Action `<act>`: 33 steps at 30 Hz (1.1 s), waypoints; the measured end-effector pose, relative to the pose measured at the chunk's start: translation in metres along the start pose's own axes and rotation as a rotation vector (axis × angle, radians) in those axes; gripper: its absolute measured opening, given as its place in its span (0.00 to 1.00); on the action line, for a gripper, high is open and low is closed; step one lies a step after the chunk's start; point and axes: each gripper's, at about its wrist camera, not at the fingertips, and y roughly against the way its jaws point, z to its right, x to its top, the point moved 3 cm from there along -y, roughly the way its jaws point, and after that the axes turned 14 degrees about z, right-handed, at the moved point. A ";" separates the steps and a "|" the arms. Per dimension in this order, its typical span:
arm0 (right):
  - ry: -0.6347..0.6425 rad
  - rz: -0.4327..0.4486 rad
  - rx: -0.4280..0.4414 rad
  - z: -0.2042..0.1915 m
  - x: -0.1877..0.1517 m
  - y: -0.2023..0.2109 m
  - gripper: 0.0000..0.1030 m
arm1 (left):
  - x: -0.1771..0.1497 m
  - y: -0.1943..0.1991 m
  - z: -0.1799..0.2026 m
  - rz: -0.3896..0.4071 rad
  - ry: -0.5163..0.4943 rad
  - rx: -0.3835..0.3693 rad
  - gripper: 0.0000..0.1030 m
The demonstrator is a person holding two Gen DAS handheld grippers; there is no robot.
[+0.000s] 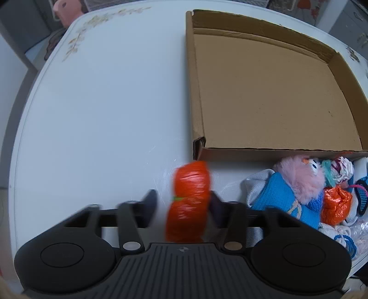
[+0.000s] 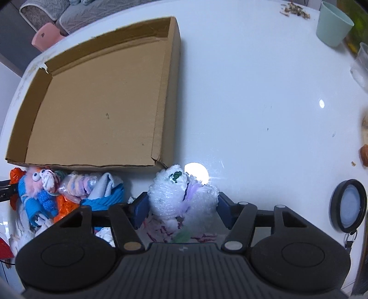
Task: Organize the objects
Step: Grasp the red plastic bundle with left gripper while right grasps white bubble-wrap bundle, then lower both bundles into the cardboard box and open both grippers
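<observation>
An empty shallow cardboard box (image 1: 271,92) lies on the white table (image 1: 103,103); it also shows in the right wrist view (image 2: 96,103). In the left wrist view an orange plastic-wrapped bundle (image 1: 189,200) is blurred between the fingers of my left gripper (image 1: 181,202); it leans against the right finger, apart from the left finger. My right gripper (image 2: 181,204) has its fingers against both sides of a bubble-wrapped bundle (image 2: 177,197). A pile of soft toys and cloths (image 1: 306,191) lies in front of the box (image 2: 57,191).
A mint green cup (image 2: 333,25) and a clear cup (image 2: 361,64) stand at the table's far right. A round black-rimmed lens with a keyring (image 2: 348,204) lies at the right. A pink object (image 1: 66,9) sits beyond the table's far left edge.
</observation>
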 end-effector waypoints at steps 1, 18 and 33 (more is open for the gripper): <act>0.002 0.005 0.005 0.000 0.000 0.002 0.56 | 0.000 0.002 0.001 -0.002 0.005 0.000 0.35; -0.047 0.264 0.048 0.025 0.030 0.081 0.56 | 0.077 0.079 0.017 0.271 0.018 0.038 0.35; 0.064 0.204 0.244 -0.117 0.148 -0.038 0.57 | 0.152 -0.051 0.085 0.306 -0.145 -0.035 0.36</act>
